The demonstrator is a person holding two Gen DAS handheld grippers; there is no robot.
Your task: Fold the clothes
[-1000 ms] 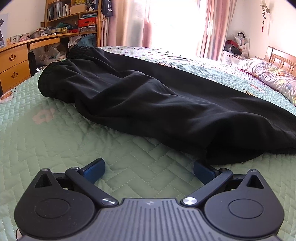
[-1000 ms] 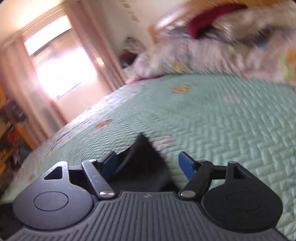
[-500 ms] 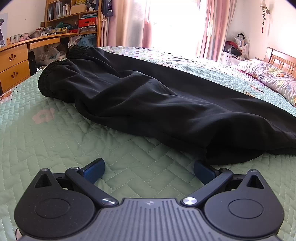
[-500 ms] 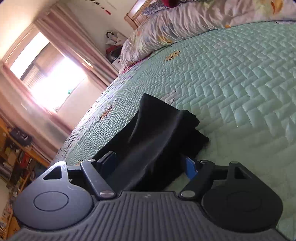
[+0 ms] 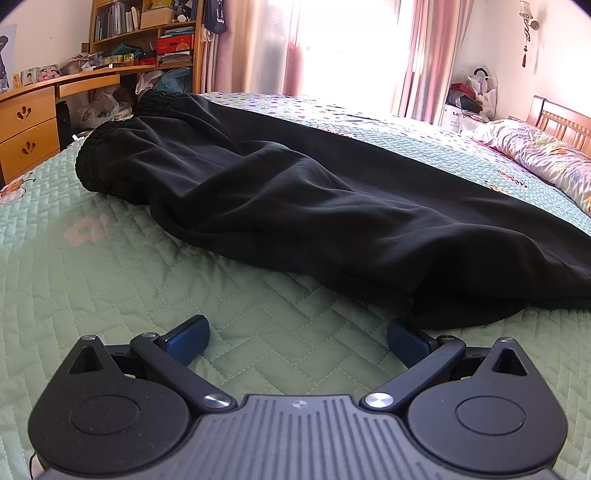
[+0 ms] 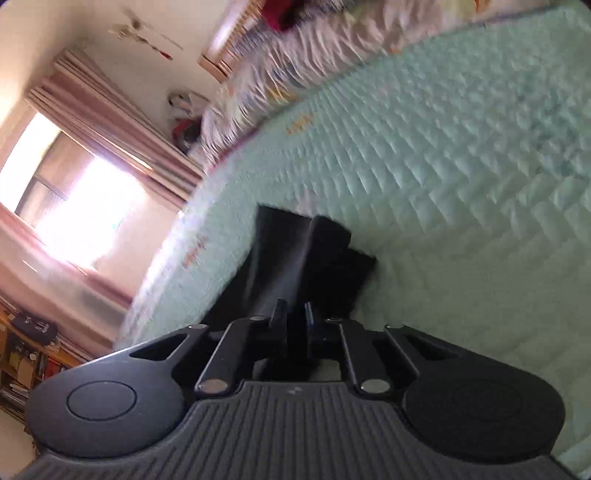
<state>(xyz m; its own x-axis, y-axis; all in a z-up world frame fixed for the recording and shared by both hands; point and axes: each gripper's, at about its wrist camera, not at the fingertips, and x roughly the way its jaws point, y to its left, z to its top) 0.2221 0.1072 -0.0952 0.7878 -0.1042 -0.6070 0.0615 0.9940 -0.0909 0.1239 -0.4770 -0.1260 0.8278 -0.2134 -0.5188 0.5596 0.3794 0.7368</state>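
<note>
Black trousers [image 5: 295, 192] lie stretched across the green quilted bedspread [image 5: 110, 280], their elastic waistband [image 5: 107, 147] at the far left. My left gripper [image 5: 295, 334] hovers open just above the quilt, and its right fingertip [image 5: 404, 338] sits close to the trousers' near edge with nothing between the fingers. In the right wrist view, the trouser leg end [image 6: 317, 251] rests on the bedspread [image 6: 461, 184]. My right gripper [image 6: 293, 314] is closing, its fingers nearly together with the black cloth pinched between them.
A wooden desk with drawers [image 5: 26, 125] and a bookshelf [image 5: 147, 33] stand beyond the bed's left end. Pink curtains [image 5: 258, 44] frame the bright window. A floral duvet [image 5: 535, 155] and a wooden headboard [image 5: 565, 118] lie at the right.
The right gripper's jaws went from wide to nearly together on the trouser leg end, and its view rolled and dipped toward the bed. The left gripper and the trousers near it stayed put.
</note>
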